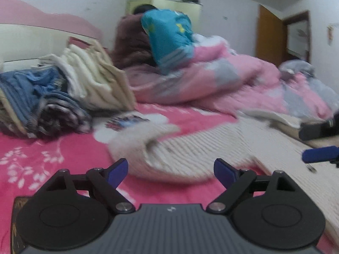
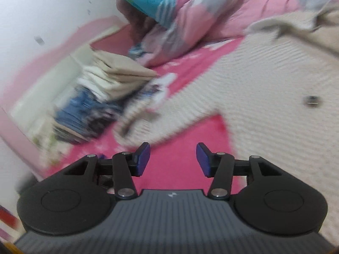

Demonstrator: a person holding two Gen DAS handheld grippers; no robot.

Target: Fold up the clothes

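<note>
Folding is part done, I judge: a leaning stack of folded clothes (image 1: 70, 84), cream knits and beige cloth over blue and dark striped pieces, sits on the hot-pink floral bedsheet (image 1: 53, 158), well to the far left of the cream ribbed knit sweater (image 1: 201, 146) that I am working on. That sweater lies spread across the sheet, and it looks barely begun; one sleeve (image 2: 137, 118) runs out toward the stack, and the far edge is rumpled.

My left gripper (image 1: 171, 170) hangs just short of the sweater's near rolled edge, jaws standing wide and released, nothing between the blue pads. My right gripper (image 2: 173, 158) sits over bare pink sheet beside the sweater, in the notch between sleeve and body, jaws apart and empty too.

The sweater is thick, soft and corded in fine ridges, so I expect it to bunch rather than crease sharply. A small dark tag or button (image 2: 312, 101) sits on its body. Beyond the sweater, a puffy pink and grey patchwork quilt (image 1: 222, 78) is heaped up, with a teal padded jacket (image 1: 169, 36) on top and a brown fuzzy blanket (image 1: 131, 42) beside it.
</note>
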